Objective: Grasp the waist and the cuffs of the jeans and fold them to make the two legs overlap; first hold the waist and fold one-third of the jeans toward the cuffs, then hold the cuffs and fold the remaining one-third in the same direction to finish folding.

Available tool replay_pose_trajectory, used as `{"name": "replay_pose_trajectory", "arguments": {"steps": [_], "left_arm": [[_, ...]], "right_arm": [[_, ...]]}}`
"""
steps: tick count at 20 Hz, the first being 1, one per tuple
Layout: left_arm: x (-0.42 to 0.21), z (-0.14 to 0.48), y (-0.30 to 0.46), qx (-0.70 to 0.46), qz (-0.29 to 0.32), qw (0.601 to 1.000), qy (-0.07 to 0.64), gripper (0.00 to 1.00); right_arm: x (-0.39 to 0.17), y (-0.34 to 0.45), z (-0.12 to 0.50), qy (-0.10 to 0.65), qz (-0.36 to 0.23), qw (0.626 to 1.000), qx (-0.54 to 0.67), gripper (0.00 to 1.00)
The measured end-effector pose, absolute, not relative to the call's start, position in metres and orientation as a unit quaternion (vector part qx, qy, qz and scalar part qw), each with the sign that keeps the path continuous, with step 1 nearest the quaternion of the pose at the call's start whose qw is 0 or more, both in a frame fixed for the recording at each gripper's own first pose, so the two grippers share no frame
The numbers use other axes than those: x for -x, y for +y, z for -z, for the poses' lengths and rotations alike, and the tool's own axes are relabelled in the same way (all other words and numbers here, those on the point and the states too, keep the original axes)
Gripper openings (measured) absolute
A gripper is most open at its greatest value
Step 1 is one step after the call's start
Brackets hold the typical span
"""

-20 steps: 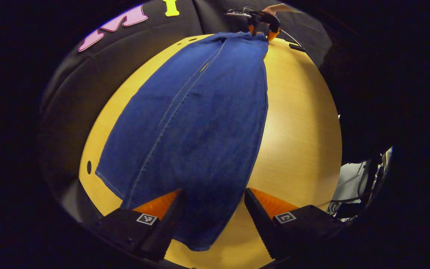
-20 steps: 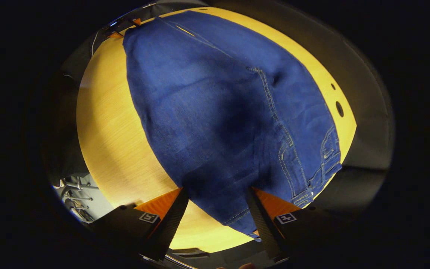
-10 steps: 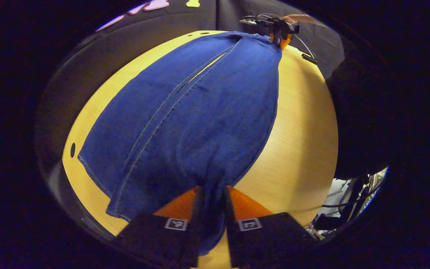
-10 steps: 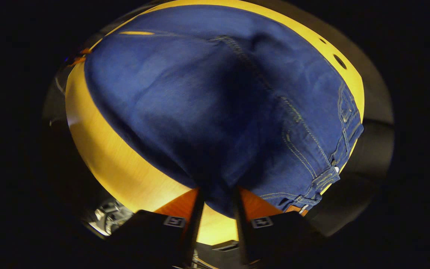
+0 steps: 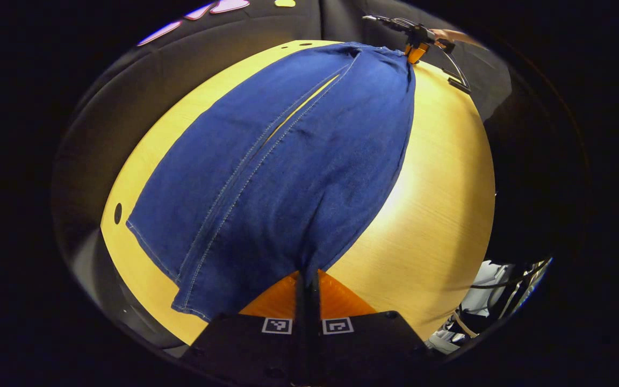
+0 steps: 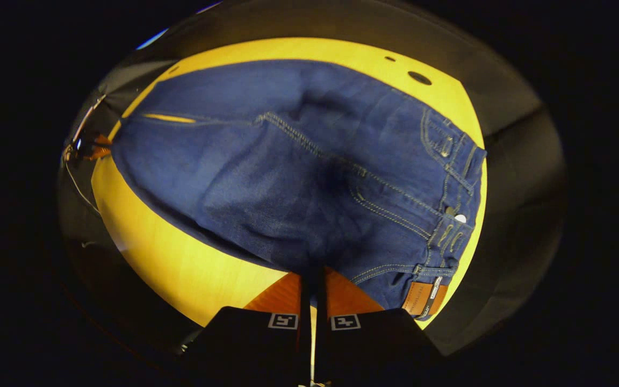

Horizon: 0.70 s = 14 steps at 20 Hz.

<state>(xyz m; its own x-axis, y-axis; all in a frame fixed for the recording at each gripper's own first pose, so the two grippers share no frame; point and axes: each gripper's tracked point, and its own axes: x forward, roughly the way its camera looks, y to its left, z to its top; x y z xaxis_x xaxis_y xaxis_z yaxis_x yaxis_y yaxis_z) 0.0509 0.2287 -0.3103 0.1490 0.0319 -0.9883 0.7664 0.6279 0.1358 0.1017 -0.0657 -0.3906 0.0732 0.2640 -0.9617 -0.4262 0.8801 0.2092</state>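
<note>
Dark blue jeans lie spread lengthwise on a yellow wooden table, the two legs side by side with a thin gap between them. My left gripper is shut on the cuff end of the nearer leg, with fabric pinched between its fingers. In the right gripper view the jeans show their waist, with belt loops and a brown leather patch. My right gripper is shut on the waist edge. Each gripper appears small at the far end of the other's view: the right gripper and the left gripper.
Round cable holes sit in the table near its edges. Black cloth wall surrounds the far sides. Past the table's near edge lies pale gear with cables. Bare table runs along one side of the jeans.
Both grippers went from open around the fabric to shut on it: left on the cuff, right on the waist. The right gripper's view also swung round toward the waistband.
</note>
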Motion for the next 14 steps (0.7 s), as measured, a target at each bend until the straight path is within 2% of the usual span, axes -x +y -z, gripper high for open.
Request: {"name": "replay_pose_trajectory", "arguments": {"steps": [8, 10, 12, 14], "left_arm": [[-0.129, 0.247, 0.227, -0.285, 0.195, 0.748, 0.567, 0.06], [-0.153, 0.231, 0.232, -0.285, 0.183, 0.76, 0.555, 0.03], [-0.183, 0.226, 0.242, -0.293, 0.167, 0.771, 0.54, 0.06], [-0.225, 0.234, 0.255, -0.293, 0.117, 0.784, 0.534, 0.06]], "right_arm": [[-0.196, -0.06, 0.302, 0.522, -0.19, 0.831, -0.03, 0.07], [-0.234, -0.061, 0.281, 0.49, -0.168, 0.852, -0.072, 0.07], [-0.281, -0.064, 0.271, 0.458, -0.139, 0.871, -0.108, 0.07], [-0.334, -0.076, 0.273, 0.431, -0.091, 0.892, -0.104, 0.06]]}}
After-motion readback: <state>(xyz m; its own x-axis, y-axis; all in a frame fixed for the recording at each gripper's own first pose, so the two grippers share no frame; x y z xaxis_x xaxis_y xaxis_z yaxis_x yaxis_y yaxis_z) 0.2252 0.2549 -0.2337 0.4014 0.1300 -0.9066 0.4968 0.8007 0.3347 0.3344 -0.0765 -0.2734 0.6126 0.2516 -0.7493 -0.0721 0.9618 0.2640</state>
